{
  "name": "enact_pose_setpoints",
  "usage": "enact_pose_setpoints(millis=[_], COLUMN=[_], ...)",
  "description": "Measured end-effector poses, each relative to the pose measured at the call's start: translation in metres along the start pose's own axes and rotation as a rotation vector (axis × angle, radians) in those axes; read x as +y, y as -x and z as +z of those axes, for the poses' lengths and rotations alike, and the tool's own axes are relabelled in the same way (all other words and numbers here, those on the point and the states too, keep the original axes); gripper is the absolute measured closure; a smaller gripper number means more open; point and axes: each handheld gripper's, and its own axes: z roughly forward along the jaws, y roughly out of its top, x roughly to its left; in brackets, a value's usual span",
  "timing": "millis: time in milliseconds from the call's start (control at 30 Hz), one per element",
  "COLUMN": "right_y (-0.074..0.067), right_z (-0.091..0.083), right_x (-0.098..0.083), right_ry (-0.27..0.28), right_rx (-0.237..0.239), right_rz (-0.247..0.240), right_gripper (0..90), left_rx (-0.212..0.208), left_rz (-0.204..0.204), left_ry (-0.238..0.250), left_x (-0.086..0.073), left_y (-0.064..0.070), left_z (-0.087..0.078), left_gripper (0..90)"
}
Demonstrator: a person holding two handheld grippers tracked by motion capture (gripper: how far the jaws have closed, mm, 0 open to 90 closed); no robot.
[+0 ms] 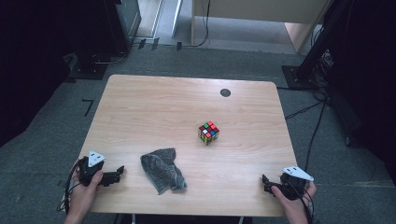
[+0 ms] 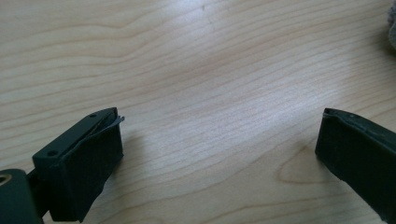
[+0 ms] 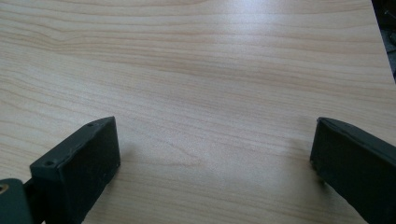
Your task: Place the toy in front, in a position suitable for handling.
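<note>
A scrambled colour cube (image 1: 208, 133) stands on the wooden table (image 1: 154, 102), right of the middle. A crumpled grey cloth (image 1: 163, 170) lies near the front, left of centre. My left gripper (image 1: 119, 173) rests at the front left corner, held by a hand and pointing right toward the cloth. In its own view the left gripper (image 2: 219, 140) is open, with bare wood between the jaws and a sliver of cloth (image 2: 391, 18) at the upper right edge. My right gripper (image 1: 265, 183) sits at the front right corner. The right gripper (image 3: 215, 144) stands open over bare wood.
A small dark round cap (image 1: 225, 92) is set in the tabletop near the far right. Grey carpet surrounds the table. Cables (image 1: 308, 109) and dark stands (image 1: 313, 56) lie on the floor at the right and far left.
</note>
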Motion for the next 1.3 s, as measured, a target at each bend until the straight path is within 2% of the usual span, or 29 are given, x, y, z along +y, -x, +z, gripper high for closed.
enact_pose_setpoints(millis=[167, 233, 333, 400, 433, 500, 533, 600, 667, 767, 867, 967, 1100, 1300], right_y=[0.000, -0.001, -0.004, -0.006, -0.008, -0.011, -0.014, -0.022, -0.031, -0.049, -0.070, -0.090, -0.114, -0.136], right_z=[0.000, -0.001, 0.000, 0.000, 0.000, -0.001, -0.002, -0.003, -0.004, -0.007, -0.004, 0.006, 0.024, 0.051], right_x=[-0.001, -0.001, 0.001, 0.004, 0.005, 0.010, 0.013, 0.021, 0.030, 0.044, 0.057, 0.068, 0.080, 0.098], right_ry=[0.003, 0.017, 0.012, 0.010, 0.021, 0.047, 0.064, 0.089, 0.119, 0.168, 0.192, 0.189, 0.175, 0.156], right_rx=[-0.005, -0.019, -0.035, -0.032, -0.023, 0.028, 0.051, 0.079, 0.127, 0.189, 0.238, 0.275, 0.298, 0.326], right_rz=[0.005, 0.020, 0.034, 0.031, 0.041, 0.073, 0.070, 0.055, 0.031, -0.027, -0.078, -0.107, -0.158, -0.166], right_gripper=[1.7, 7.4, 7.6, 13.8, 12.4, 12.6, 12.6, 12.7, 13.3, 13.3, 13.3, 12.9, 11.3, 9.5], left_rx=[0.003, 0.010, 0.013, 0.018, 0.029, 0.046, 0.046, 0.039, 0.035, 0.032, 0.030, 0.029, 0.029, 0.029], left_rz=[-0.001, -0.009, -0.011, -0.018, -0.029, -0.047, -0.047, -0.041, -0.037, -0.033, -0.031, -0.029, -0.028, -0.027], left_ry=[-0.001, -0.001, -0.002, -0.002, -0.002, -0.003, -0.005, -0.005, -0.005, -0.005, -0.005, -0.005, -0.006, -0.006], left_x=[0.000, 0.001, 0.002, 0.003, 0.004, 0.004, 0.005, 0.005, 0.004, 0.004, 0.004, 0.004, 0.004, 0.005], left_y=[0.000, 0.001, 0.001, 0.002, 0.003, 0.005, 0.006, 0.006, 0.005, 0.005, 0.005, 0.005, 0.005, 0.005], left_z=[0.000, 0.001, 0.001, 0.003, 0.004, 0.004, 0.004, 0.004, 0.004, 0.004, 0.004, 0.004, 0.004, 0.005], left_gripper=[0.6, 0.6, 0.6, 0.6, 0.6, 0.6, 0.3, 0.0, 0.0, 0.0, 0.0, 0.0, 0.0, 0.0])
